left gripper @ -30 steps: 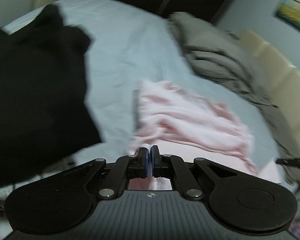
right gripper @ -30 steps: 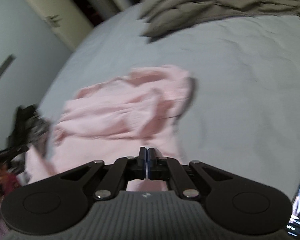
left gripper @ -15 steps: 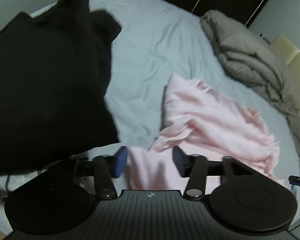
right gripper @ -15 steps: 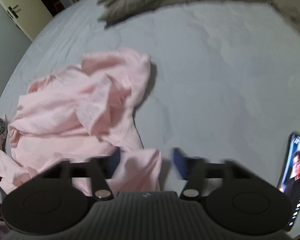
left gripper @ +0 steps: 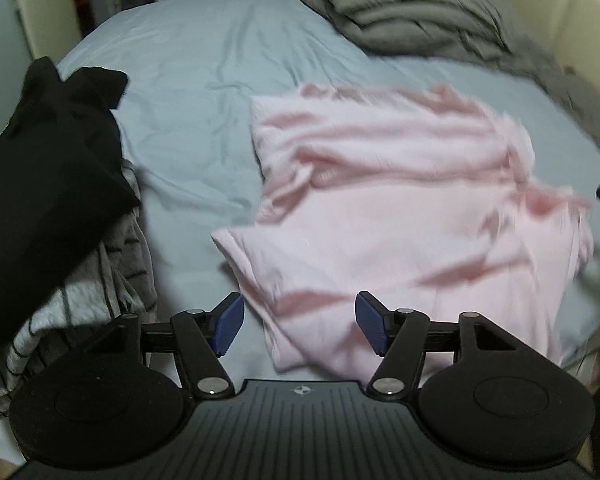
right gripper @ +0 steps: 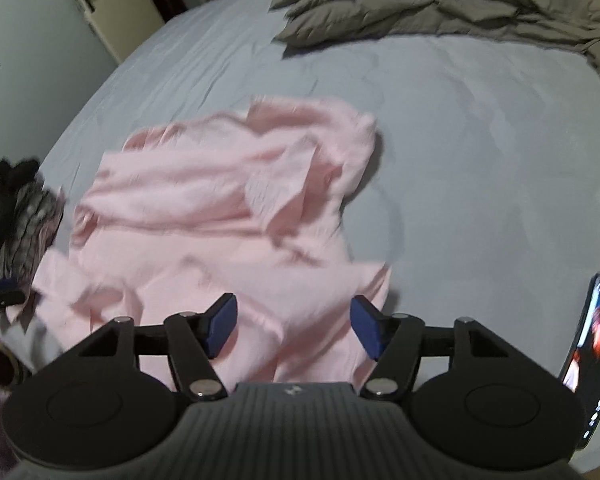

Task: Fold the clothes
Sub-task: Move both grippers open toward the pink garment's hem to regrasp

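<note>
Pink garment (left gripper: 400,216): lies rumpled and loosely spread on the bed, straight ahead of both grippers; creased in long ridges, with a folded-over flap on its far right side in the right wrist view (right gripper: 228,208). Its near hem runs under the gap between each pair of pads, but no pad presses on it.

Left gripper (left gripper: 299,323): jaws apart and opening, blue pads clear of the cloth; the garment's near left corner lies just beyond and between the fingers, resting on the sheet.

Right gripper (right gripper: 293,326): jaws apart and opening; pink cloth lies below and beyond the gap, touched by neither pad.

Bed sheet (left gripper: 196,92): pale blue-grey, wrinkled, spreading ahead of and to both sides of the tools; bare stretch ahead and to the right of the right gripper (right gripper: 480,152).

Black garment (left gripper: 48,168): heaped to the left of the left gripper, apart from the pink garment with bare sheet between; seen small at the far left of the right wrist view (right gripper: 4,200).

Striped grey cloth (left gripper: 96,280): under the black heap, just left of the left gripper's left finger.

Grey duvet (right gripper: 440,0): bunched at the far end of the bed, ahead and to the right of both tools, well apart from the pink garment.

Phone (right gripper: 592,360): lit screen, lying at the bed's edge just right of the right gripper.

Door (right gripper: 100,4): cream, with a handle, far ahead to the left.
</note>
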A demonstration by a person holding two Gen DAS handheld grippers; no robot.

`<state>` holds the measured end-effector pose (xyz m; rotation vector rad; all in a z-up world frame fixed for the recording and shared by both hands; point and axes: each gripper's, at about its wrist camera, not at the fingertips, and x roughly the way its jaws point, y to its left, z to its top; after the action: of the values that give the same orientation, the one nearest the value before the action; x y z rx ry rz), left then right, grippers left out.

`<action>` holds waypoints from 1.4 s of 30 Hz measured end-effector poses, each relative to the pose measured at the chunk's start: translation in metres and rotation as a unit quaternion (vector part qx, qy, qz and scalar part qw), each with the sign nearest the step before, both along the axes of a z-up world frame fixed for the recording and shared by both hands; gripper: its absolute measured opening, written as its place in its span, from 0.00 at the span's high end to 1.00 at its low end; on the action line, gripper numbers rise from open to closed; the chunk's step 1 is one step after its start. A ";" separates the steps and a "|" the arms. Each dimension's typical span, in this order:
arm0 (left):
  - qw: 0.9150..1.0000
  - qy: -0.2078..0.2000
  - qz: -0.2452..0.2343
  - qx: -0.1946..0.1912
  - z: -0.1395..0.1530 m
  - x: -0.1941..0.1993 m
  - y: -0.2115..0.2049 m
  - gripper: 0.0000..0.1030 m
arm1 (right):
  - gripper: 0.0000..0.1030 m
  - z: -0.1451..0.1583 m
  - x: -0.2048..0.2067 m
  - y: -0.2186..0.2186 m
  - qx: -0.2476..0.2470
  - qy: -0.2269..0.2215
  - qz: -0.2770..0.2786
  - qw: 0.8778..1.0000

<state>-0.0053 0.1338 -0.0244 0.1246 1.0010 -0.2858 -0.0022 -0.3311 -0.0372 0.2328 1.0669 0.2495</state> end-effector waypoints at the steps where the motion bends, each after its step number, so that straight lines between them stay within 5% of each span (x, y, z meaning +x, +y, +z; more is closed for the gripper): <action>1: 1.000 0.004 -0.002 0.005 -0.002 -0.003 -0.001 0.41 | 0.34 -0.003 -0.002 0.003 -0.004 0.005 0.004 1.000; 6: 0.999 0.009 -0.002 0.032 -0.021 0.002 -0.009 0.41 | 0.36 -0.020 -0.001 0.017 -0.015 0.021 0.018 1.000; 10: 0.999 -0.006 0.016 0.043 -0.028 0.013 -0.009 0.41 | 0.72 -0.026 0.010 0.023 -0.020 0.019 0.006 1.000; 16: 0.996 -0.009 0.087 -0.030 -0.025 0.037 0.008 0.41 | 0.71 -0.023 0.033 0.015 -0.020 0.003 -0.037 0.999; 21: 0.990 -0.011 0.129 -0.052 -0.020 0.051 0.018 0.45 | 0.70 -0.024 0.046 0.010 -0.022 0.002 -0.058 0.998; 29: 0.992 -0.003 0.122 -0.029 -0.023 0.055 0.012 0.45 | 0.69 -0.028 0.053 0.004 -0.027 0.008 -0.068 0.997; 34: 0.995 -0.014 0.101 0.021 -0.029 0.053 -0.006 0.45 | 0.57 -0.028 0.055 0.008 -0.028 0.010 -0.068 0.997; 42: 0.990 -0.005 0.142 -0.023 -0.029 0.062 -0.001 0.50 | 0.53 -0.018 0.057 0.004 0.039 0.005 -0.119 0.992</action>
<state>0.0569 0.1324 -0.0533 -0.0575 0.9885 -0.0479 0.0553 -0.3266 -0.0552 0.4287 1.0306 0.0752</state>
